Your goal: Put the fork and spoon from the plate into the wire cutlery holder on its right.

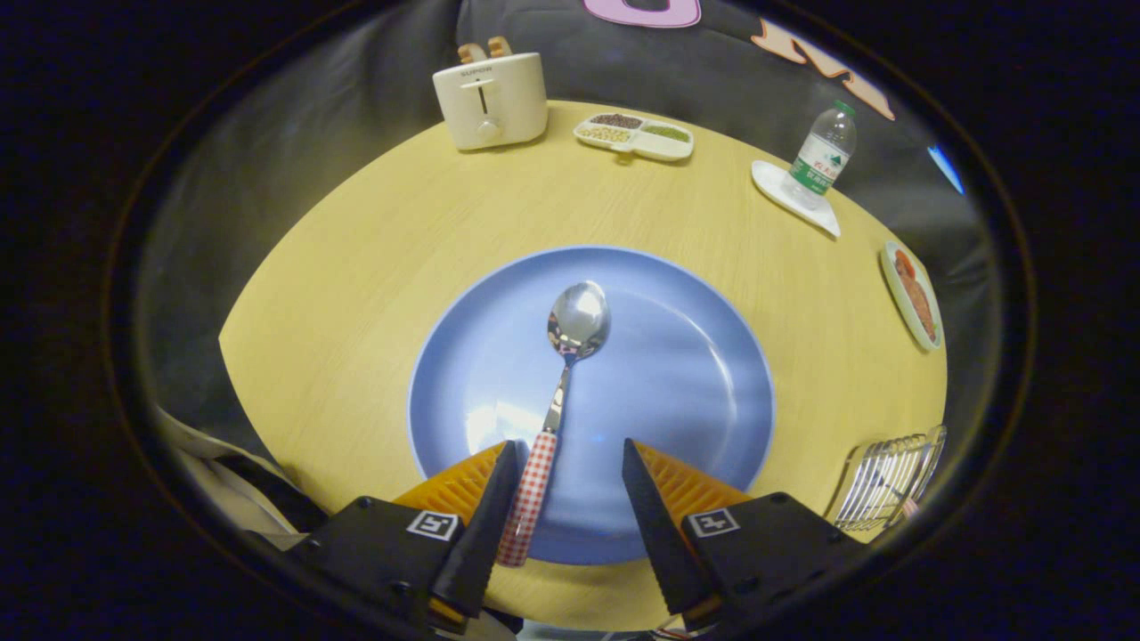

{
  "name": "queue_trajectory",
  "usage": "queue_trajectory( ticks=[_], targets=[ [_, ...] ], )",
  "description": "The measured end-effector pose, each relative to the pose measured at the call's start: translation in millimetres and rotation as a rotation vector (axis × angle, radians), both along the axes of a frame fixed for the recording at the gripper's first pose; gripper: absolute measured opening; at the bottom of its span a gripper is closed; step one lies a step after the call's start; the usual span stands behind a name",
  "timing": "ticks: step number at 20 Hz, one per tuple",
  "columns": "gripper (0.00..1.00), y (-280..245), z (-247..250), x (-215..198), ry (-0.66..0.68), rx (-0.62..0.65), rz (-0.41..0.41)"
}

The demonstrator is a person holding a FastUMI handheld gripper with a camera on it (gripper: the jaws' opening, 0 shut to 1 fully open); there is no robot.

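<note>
Gripper: the gripper [568, 463] hung low over the near edge of the plate, pointing forward and down across it, its fingers spread wide and gripping nothing.
Fingers: the left finger [488, 516] lay just beside the spoon's handle, on its left; whether it touched could not be told. The right finger [655, 521] stood well apart from the handle.
Spoon: the spoon [563, 392] lay on the plate, its shiny bowl facing up and away beyond the fingertips, its red-and-white checked handle running back between the fingers and past the plate's near rim.
Plate: the blue plate [695, 374] sat on the table just ahead of the gripper.
Cutlery holder: the wire cutlery holder [886, 481] stood on the table right of the plate, beside the right finger; a bit of checked pattern showed at its base, too small to identify.
Table: the round wooden table [356, 267] carried everything.
Far side: a cream toaster [491, 98] with bread in its slots, a divided snack tray [634, 135], and a water bottle [824, 153] upright on a white coaster [795, 198].
Right edge: a small dish of food [913, 294].
</note>
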State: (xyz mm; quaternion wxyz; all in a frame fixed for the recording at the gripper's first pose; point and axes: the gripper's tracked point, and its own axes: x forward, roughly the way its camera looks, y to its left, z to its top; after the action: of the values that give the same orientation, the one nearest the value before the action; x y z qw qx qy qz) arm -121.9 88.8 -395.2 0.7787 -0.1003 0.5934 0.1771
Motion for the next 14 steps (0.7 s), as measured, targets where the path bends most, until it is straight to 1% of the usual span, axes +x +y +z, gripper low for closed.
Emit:
queue_trajectory(
  ticks=[2,4,6,12,14],
  targets=[
    [0.74,-1.4,-1.2,0.3,0.016,0.000,0.007],
    [0.60,-4.3,-0.1,0.5,0.028,-0.007,0.012],
    [0.47,-5.1,-1.1,0.9,0.045,-0.005,-0.002],
    [0.46,-7.4,-4.8,0.2,0.105,-0.042,-0.048],
    [0.45,-9.2,-4.6,2.5,0.129,-0.056,-0.049]
  ],
)
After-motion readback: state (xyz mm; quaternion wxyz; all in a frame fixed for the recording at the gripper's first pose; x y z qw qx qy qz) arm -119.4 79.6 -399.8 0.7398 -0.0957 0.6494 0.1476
